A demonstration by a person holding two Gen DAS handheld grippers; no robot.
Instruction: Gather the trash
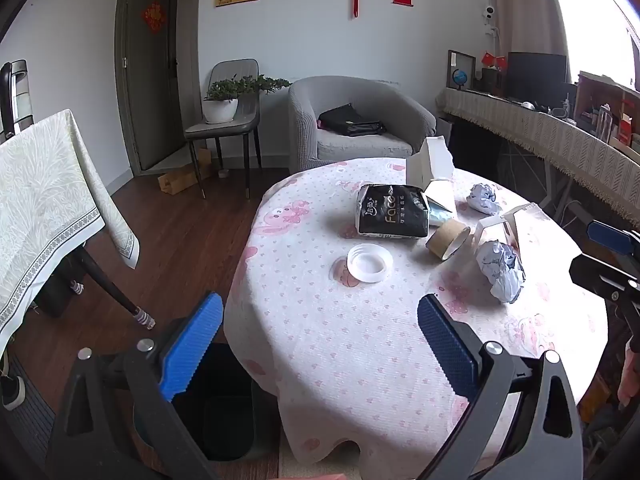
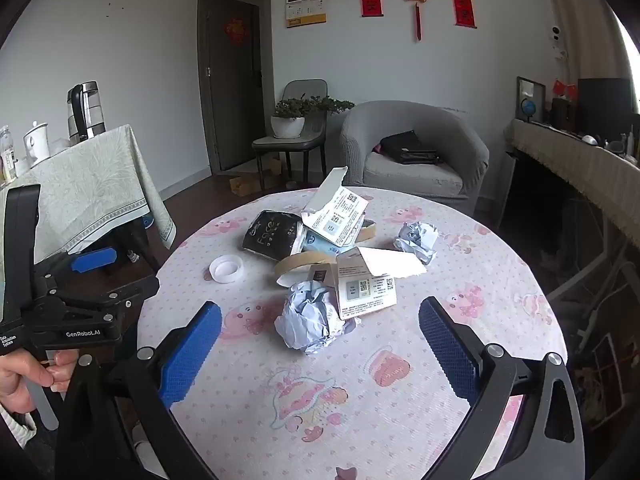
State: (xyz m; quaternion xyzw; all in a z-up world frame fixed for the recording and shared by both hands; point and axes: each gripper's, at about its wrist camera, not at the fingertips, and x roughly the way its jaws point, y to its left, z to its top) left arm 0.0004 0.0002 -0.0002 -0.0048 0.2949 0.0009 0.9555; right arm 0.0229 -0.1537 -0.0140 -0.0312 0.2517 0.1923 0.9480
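Trash lies on a round table with a pink-patterned cloth (image 1: pixel 340 360): a white lid (image 1: pixel 369 263), a black tissue pack (image 1: pixel 390 211), a cardboard roll (image 1: pixel 448 240), torn white boxes (image 1: pixel 430 164) and two crumpled paper balls (image 1: pixel 502 270). My left gripper (image 1: pixel 320 312) hovers open and empty over the table's near edge, short of the lid. My right gripper (image 2: pixel 320 312) is open too. The nearer paper ball (image 2: pixel 308 320) lies just ahead between its fingers, untouched. Behind it are a printed box (image 2: pixel 366 292), the tissue pack (image 2: pixel 272 236) and the lid (image 2: pixel 226 269). A hand holds the left gripper (image 2: pixel 70 222) at the left.
A dark bin (image 1: pixel 224 400) stands on the floor under the table's near left edge. A second table with a green cloth (image 2: pixel 92 188) and a kettle (image 2: pixel 85 110) is at the left. Behind are a chair with a plant (image 2: pixel 290 124), a grey armchair (image 2: pixel 416 152) and a sideboard (image 2: pixel 580 164).
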